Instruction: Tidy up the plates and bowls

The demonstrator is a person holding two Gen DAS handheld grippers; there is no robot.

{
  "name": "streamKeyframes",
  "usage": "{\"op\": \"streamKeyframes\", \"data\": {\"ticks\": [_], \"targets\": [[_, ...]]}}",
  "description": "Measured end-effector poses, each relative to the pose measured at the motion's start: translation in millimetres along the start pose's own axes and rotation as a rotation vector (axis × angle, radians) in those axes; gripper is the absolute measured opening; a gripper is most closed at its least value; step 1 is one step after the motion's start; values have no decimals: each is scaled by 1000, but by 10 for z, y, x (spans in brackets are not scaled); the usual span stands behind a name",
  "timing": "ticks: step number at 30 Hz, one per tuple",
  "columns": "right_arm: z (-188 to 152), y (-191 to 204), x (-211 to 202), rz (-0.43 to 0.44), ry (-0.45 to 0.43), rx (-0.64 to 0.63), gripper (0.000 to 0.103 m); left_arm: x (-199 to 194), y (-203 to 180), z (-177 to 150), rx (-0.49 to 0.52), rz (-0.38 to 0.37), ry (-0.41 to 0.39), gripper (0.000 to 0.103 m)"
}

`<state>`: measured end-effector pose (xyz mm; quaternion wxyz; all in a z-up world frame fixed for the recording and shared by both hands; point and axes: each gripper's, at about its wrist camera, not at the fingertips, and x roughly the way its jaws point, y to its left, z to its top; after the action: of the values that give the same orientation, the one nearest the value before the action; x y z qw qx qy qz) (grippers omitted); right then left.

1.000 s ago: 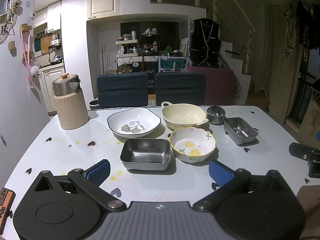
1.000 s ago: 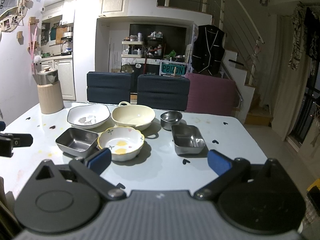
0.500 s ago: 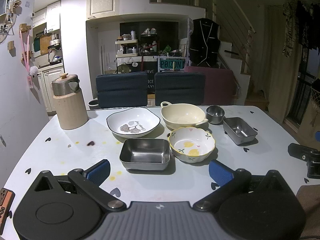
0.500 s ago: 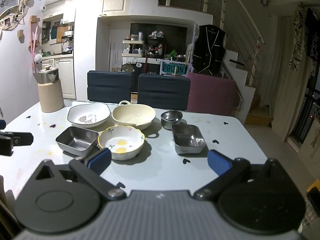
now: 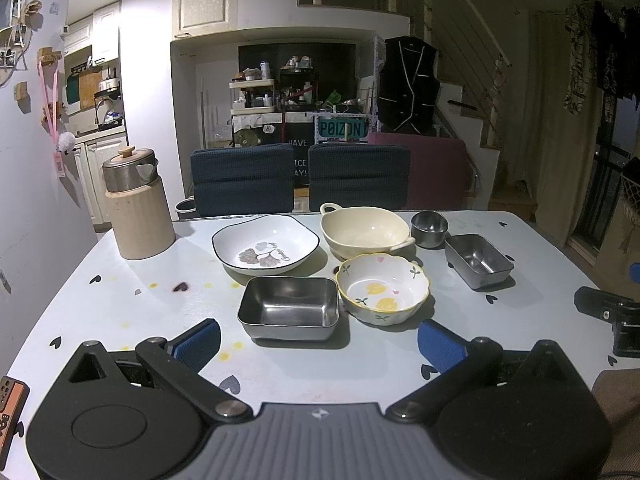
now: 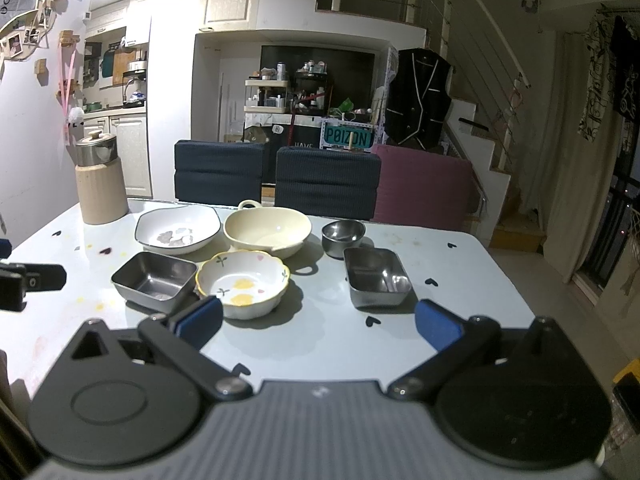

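Observation:
Six dishes stand on the white table [image 5: 120,304]: a white leaf-print plate [image 5: 266,243], a cream handled bowl [image 5: 364,230], a small steel cup [image 5: 429,228], a yellow-rimmed flowered bowl [image 5: 383,288], a large steel tray [image 5: 290,307] and a smaller steel tray [image 5: 478,260]. My left gripper [image 5: 318,342] is open and empty, just short of the large tray. My right gripper [image 6: 318,322] is open and empty, with the flowered bowl [image 6: 243,282] ahead left and the smaller tray [image 6: 376,276] ahead right.
A beige jug with a steel lid [image 5: 136,208] stands at the table's far left. Two dark blue chairs [image 5: 300,184] and a maroon one [image 5: 436,172] line the far edge. The right gripper's body [image 5: 612,316] shows at the right of the left wrist view.
Both grippers have drifted very slightly; the dishes have not moved and both grippers stay open.

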<state>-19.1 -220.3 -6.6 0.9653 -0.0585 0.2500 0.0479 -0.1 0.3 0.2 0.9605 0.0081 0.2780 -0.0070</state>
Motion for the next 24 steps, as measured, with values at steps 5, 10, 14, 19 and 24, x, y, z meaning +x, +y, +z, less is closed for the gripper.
{"op": "streamKeyframes", "data": {"ticks": [5,10,14,19,24], "targets": [[-10,7,27,0,3,2,103,0,0,1,-1,0,0,103],[-16,5,23,1,3,0,103,-1,-1,0,-1,-1,-1,103],[-16,5,25,-1,6,0,103,3,-4,1,-1,0,-1,103],[-19,3,24,1,7,-2,103,2,-4,0,-1,-1,-1,103],[-21,5,19,1,11,0,103,21,-22,5,1,4,5,103]]}}
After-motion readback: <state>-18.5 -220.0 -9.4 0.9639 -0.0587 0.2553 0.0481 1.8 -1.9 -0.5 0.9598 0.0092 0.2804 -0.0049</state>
